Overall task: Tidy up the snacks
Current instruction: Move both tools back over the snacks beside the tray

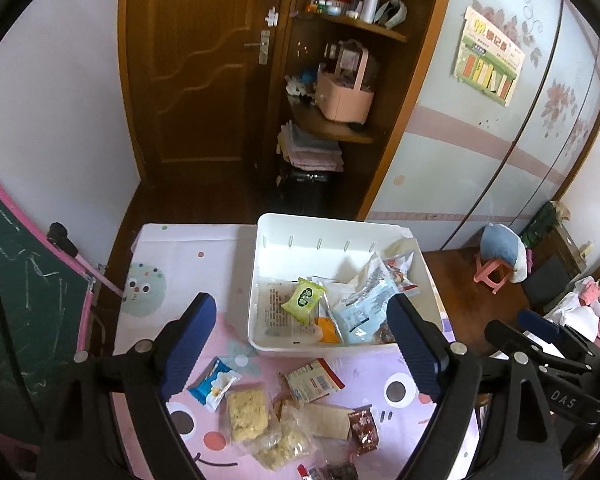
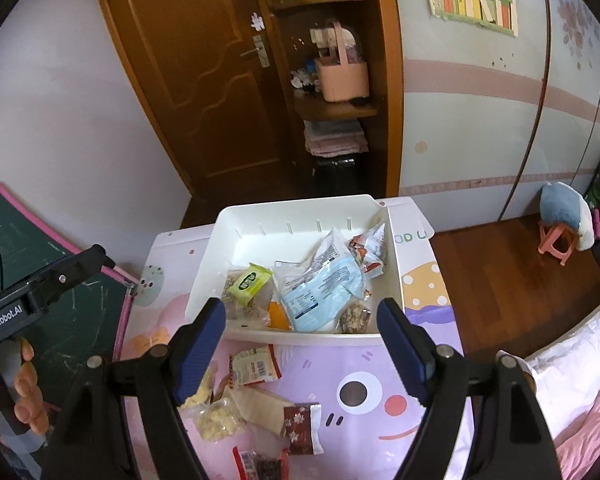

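Note:
A white bin (image 1: 260,272) (image 2: 204,276) stands at the far side of a small table with a pink cartoon cover (image 1: 172,264) (image 2: 420,360). It holds several snack packets, among them a green one (image 1: 303,298) (image 2: 249,279) and a light blue one (image 1: 360,314) (image 2: 320,296). Loose snacks lie in front of it: a blue-white packet (image 1: 214,383), yellow crisp cakes (image 1: 247,416) (image 2: 218,420), a red-edged packet (image 1: 312,380) (image 2: 255,366), a dark red packet (image 1: 363,428) (image 2: 302,426). My left gripper (image 1: 300,344) and my right gripper (image 2: 302,348) are both open and empty above these.
A green chalkboard with a pink frame (image 1: 28,288) (image 2: 72,300) stands left of the table. A wooden door (image 1: 196,64) and open shelves (image 1: 340,128) are behind. A pink stool with a cushion (image 1: 498,256) (image 2: 560,220) is on the wood floor at right. A bed (image 2: 572,400) lies near right.

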Demonstrator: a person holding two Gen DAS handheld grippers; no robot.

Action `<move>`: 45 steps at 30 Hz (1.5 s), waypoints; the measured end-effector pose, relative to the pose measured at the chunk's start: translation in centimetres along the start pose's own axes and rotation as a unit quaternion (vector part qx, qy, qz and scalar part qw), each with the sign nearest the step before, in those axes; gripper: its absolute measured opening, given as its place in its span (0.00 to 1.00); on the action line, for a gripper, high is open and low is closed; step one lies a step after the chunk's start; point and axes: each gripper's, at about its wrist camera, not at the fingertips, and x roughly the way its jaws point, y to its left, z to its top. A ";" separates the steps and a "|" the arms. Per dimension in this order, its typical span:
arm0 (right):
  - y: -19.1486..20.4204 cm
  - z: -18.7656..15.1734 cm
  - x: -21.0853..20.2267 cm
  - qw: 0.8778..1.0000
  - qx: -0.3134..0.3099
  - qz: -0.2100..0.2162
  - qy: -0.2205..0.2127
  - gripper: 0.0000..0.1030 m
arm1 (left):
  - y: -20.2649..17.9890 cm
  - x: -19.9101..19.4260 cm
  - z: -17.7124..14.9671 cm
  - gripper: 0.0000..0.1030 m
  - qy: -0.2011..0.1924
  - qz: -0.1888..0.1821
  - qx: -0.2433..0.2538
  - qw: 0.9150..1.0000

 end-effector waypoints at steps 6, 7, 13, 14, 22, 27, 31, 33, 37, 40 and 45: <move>0.4 -1.7 -3.5 0.999 -0.017 0.015 -0.030 0.76 | -0.7 -4.3 -2.3 0.85 -0.025 0.014 -0.002 1.000; 0.4 -2.1 -4.1 0.999 -0.021 0.019 -0.036 0.76 | -0.8 -5.1 -3.0 0.86 -0.031 0.018 -0.003 0.999; 0.5 -4.1 -6.2 0.997 -0.043 0.038 -0.054 0.76 | -1.0 -8.7 -6.6 0.87 -0.048 0.047 -0.012 0.998; 0.6 -4.6 -6.6 0.996 -0.049 0.041 -0.057 0.76 | -1.0 -9.1 -7.1 0.87 -0.049 0.052 -0.014 0.997; 1.9 -8.6 -6.1 0.993 -0.093 0.069 -0.019 0.76 | 1.2 -10.7 -12.5 0.87 -0.048 0.090 -0.059 0.993; 3.6 -11.7 -4.7 0.988 -0.133 0.080 0.028 0.76 | 3.1 -10.3 -14.6 0.87 -0.038 0.104 -0.072 0.991; 5.3 -14.3 -3.3 0.984 -0.160 0.061 0.058 0.76 | 4.8 -8.6 -15.7 0.87 -0.006 0.086 -0.070 0.994; 6.0 -15.5 -2.1 0.982 -0.168 0.048 0.077 0.76 | 5.8 -7.2 -16.0 0.87 0.024 0.074 -0.056 0.995; 6.3 -17.0 0.5 0.981 -0.148 0.041 0.115 0.76 | 6.7 -5.0 -16.7 0.87 0.062 0.047 -0.013 0.997; 6.0 -18.5 3.1 0.981 -0.116 0.025 0.151 0.76 | 7.3 -2.7 -17.6 0.87 0.093 0.024 0.030 0.995; 5.2 -21.4 6.6 0.978 -0.062 0.000 0.197 0.76 | 9.3 2.0 -19.1 0.87 0.142 -0.002 0.063 0.988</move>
